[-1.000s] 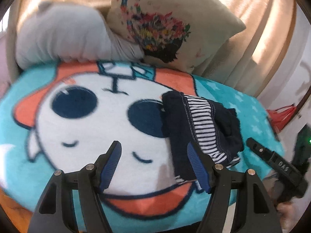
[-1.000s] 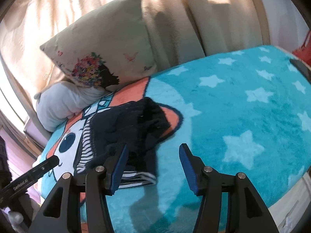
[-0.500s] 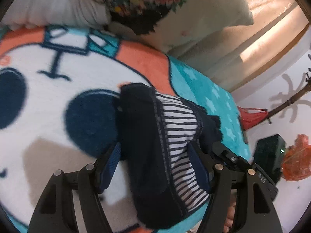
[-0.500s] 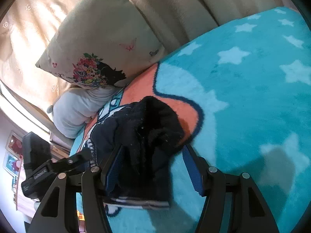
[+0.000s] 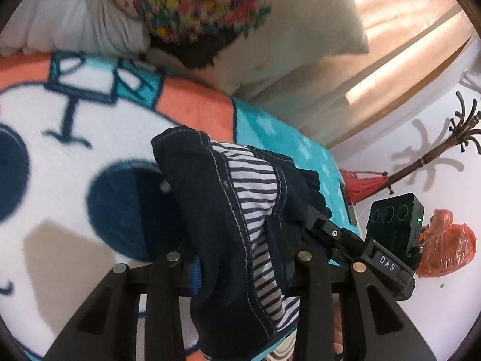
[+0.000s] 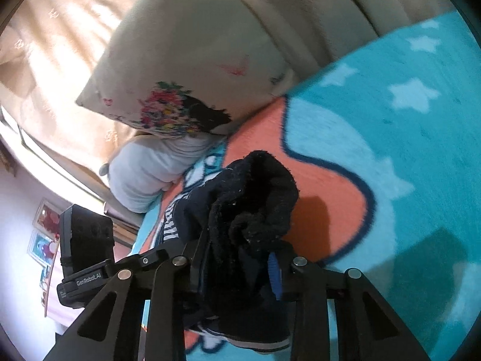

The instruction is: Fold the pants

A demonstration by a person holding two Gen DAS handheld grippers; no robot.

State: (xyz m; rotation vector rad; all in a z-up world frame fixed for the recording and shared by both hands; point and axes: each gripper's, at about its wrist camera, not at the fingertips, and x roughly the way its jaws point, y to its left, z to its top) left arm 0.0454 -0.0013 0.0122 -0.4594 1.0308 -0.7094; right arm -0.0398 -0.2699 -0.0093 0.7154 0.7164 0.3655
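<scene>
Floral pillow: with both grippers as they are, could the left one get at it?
Probably not right now. The left gripper is shut on the pants, which fill its jaws and lie between it and the floral pillow. The right gripper holds the same bundle.

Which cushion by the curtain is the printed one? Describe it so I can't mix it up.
On the bed, follow the cartoon blanket to its far edge, where two cushions rest against the curtain. The printed cushion is cream with a colourful flower cluster and a black patch, leaning over a plain pale pillow.
</scene>
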